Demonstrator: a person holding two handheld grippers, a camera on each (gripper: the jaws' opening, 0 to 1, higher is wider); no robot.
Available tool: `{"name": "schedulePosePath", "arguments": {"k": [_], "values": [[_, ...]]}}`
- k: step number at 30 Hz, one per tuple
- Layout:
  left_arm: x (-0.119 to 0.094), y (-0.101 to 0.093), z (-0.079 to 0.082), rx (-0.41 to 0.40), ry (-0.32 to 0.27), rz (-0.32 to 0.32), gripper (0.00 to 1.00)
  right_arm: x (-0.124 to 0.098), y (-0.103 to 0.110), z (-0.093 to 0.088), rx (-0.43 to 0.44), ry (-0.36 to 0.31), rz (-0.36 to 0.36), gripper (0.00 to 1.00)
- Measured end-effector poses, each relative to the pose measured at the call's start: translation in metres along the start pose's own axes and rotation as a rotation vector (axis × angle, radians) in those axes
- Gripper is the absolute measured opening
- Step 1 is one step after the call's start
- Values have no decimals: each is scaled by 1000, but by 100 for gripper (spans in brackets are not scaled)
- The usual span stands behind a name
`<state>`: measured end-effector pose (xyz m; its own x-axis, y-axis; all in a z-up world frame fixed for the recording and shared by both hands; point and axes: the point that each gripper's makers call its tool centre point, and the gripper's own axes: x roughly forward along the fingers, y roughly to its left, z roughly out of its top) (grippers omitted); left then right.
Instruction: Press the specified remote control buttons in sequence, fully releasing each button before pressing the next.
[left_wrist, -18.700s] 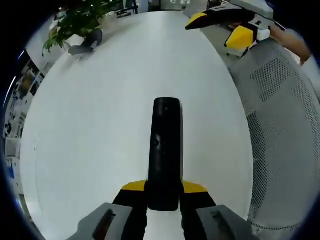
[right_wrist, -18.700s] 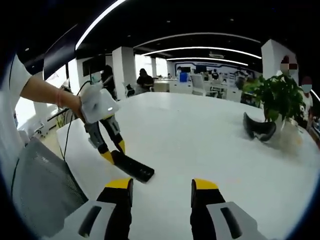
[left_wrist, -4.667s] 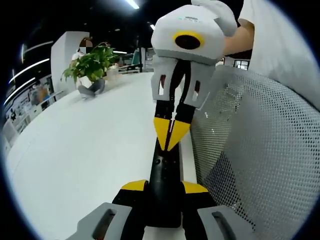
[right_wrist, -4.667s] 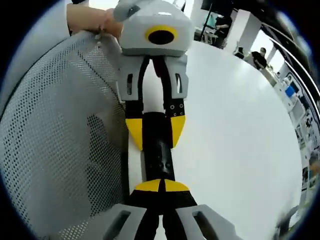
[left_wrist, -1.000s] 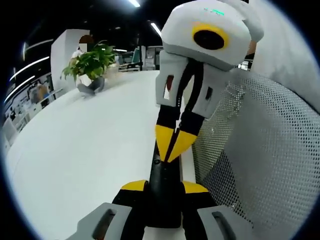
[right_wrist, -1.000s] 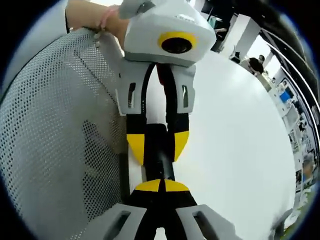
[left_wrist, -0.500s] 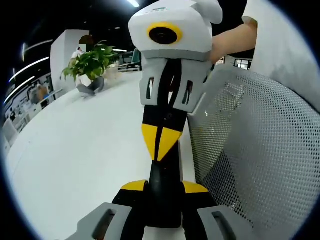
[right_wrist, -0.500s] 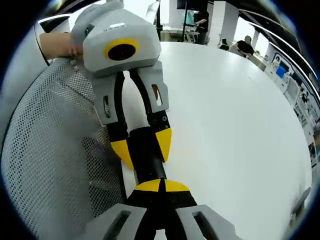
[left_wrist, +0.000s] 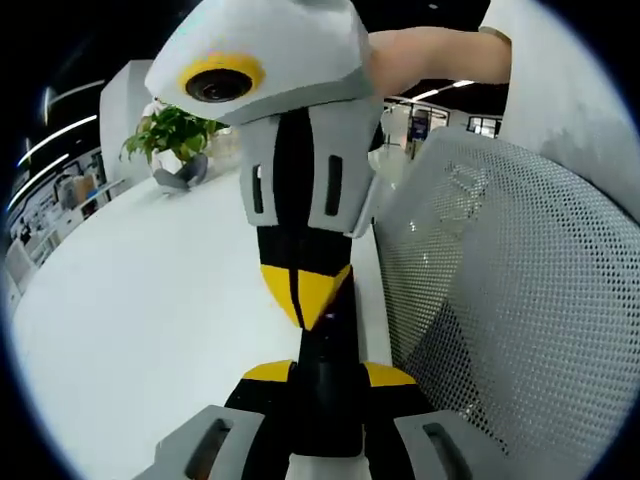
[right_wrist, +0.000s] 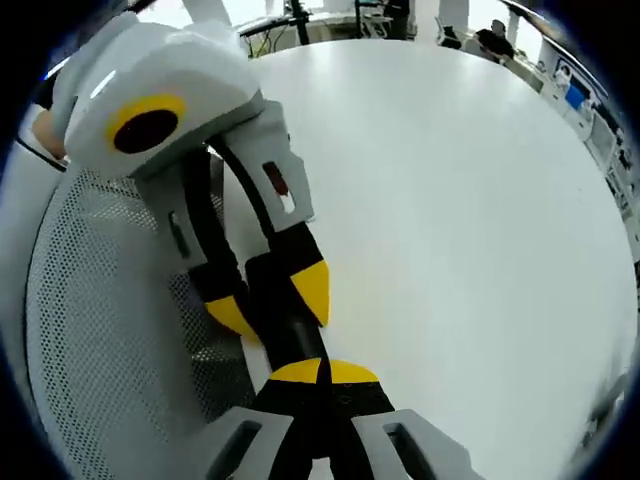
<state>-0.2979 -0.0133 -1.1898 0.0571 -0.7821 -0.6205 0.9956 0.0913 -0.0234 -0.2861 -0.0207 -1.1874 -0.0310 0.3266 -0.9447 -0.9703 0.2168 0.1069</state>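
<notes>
A black remote (left_wrist: 326, 343) sticks out forward from my left gripper (left_wrist: 328, 374), which is shut on its near end, yellow pads on both sides. My right gripper (left_wrist: 303, 290) comes down from above with its jaws shut, and its joined yellow tips rest on the remote's top face just ahead of my left jaws. In the right gripper view my right gripper (right_wrist: 320, 372) is shut at the bottom, its tips on the remote (right_wrist: 290, 335). The left gripper (right_wrist: 270, 300) leans in from the upper left and clamps the remote. The buttons are hidden.
A large white oval table (left_wrist: 130, 300) lies under the remote and spreads away (right_wrist: 450, 200). A grey mesh chair back (left_wrist: 500, 300) stands close on one side (right_wrist: 100, 320). A potted plant (left_wrist: 175, 130) and a dark object (left_wrist: 180, 178) sit at the table's far end.
The right gripper has tilted over to the left in the left gripper view, and its shut tips have slid nearer my left jaws along the remote. The left gripper keeps its hold.
</notes>
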Motion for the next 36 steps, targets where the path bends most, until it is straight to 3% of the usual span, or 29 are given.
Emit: {"name": "schedulePosePath", "arguments": {"k": [4, 7, 11, 15, 18, 23, 31, 36], "values": [[0, 0, 0, 4, 1, 0, 24, -1, -3, 0, 55, -36, -18, 0], [-1, 0, 0, 4, 0, 2, 24, -2, -4, 1, 123, -110, -35, 0], [-1, 0, 0, 3, -1, 2, 24, -5, -3, 0, 122, -216, -61, 0], [-1, 0, 0, 2, -2, 1, 24, -10, 9, 6, 104, -260, -58, 0], [-1, 0, 0, 2, -2, 0, 24, -8, 20, 9, 83, -253, -25, 0], [-1, 0, 0, 0, -2, 0, 24, -5, 20, 7, 40, -229, -41, 0], [0, 1, -1, -3, -1, 0, 24, 0, 19, 9, -29, -117, -119, 0], [0, 1, -1, -1, -2, -1, 24, -1, 17, 8, -14, -144, -170, 0]]}}
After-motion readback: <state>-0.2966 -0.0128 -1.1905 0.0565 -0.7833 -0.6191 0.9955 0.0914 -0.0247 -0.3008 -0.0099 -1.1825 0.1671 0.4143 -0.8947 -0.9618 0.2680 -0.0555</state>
